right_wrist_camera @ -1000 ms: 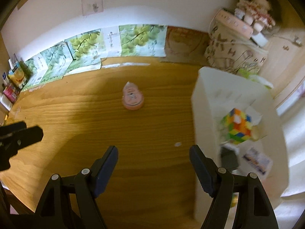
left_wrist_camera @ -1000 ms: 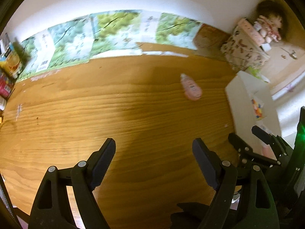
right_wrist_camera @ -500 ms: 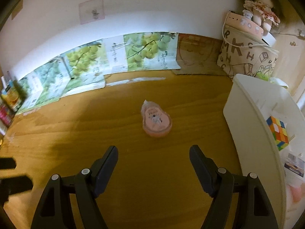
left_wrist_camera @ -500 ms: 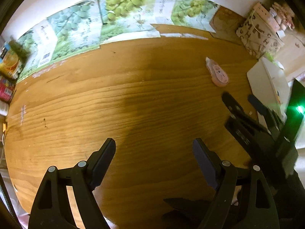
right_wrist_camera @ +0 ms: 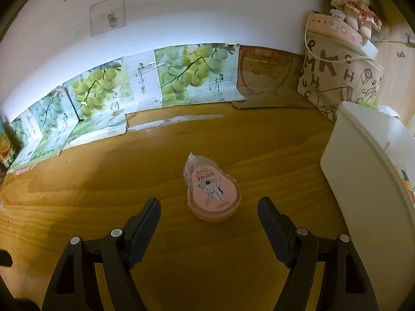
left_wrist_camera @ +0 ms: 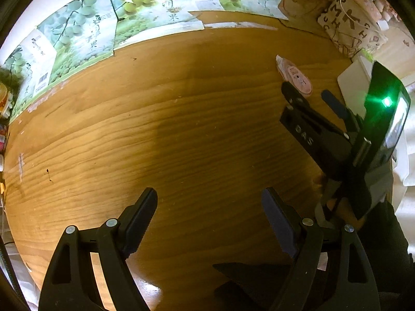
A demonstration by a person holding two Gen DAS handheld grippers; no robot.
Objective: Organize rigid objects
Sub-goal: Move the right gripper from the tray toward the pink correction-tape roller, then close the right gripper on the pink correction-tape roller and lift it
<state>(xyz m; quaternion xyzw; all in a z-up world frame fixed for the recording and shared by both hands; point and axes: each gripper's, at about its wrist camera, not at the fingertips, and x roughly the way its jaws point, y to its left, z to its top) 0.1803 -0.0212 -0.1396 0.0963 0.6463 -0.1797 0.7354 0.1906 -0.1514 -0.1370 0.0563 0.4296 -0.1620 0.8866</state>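
Observation:
A pink pear-shaped correction-tape dispenser (right_wrist_camera: pixel 211 194) lies flat on the wooden table (right_wrist_camera: pixel 103 194). My right gripper (right_wrist_camera: pixel 208 206) is open and points down at it, its fingertips just short of the dispenser on either side, nothing between the pads. In the left wrist view the same dispenser (left_wrist_camera: pixel 295 76) sits at the far right with the right gripper (left_wrist_camera: pixel 308 96) close behind it. My left gripper (left_wrist_camera: pixel 210 197) hangs open over bare wood, holding nothing. A white bin (right_wrist_camera: pixel 363 160) stands to the right, with a colourful cube (right_wrist_camera: pixel 406 184) partly visible inside.
Flattened grape-print cartons (right_wrist_camera: pixel 145 90) and brown cardboard (right_wrist_camera: pixel 267 77) line the wall at the back. A printed cloth bag (right_wrist_camera: pixel 337 77) with a doll (right_wrist_camera: pixel 355 13) on top stands behind the bin. Packages (left_wrist_camera: pixel 4 101) crowd the table's left edge.
The right gripper has come down and forward toward the dispenser, which now looms larger between its fingers. The left gripper has sunk toward the table. Both stay open.

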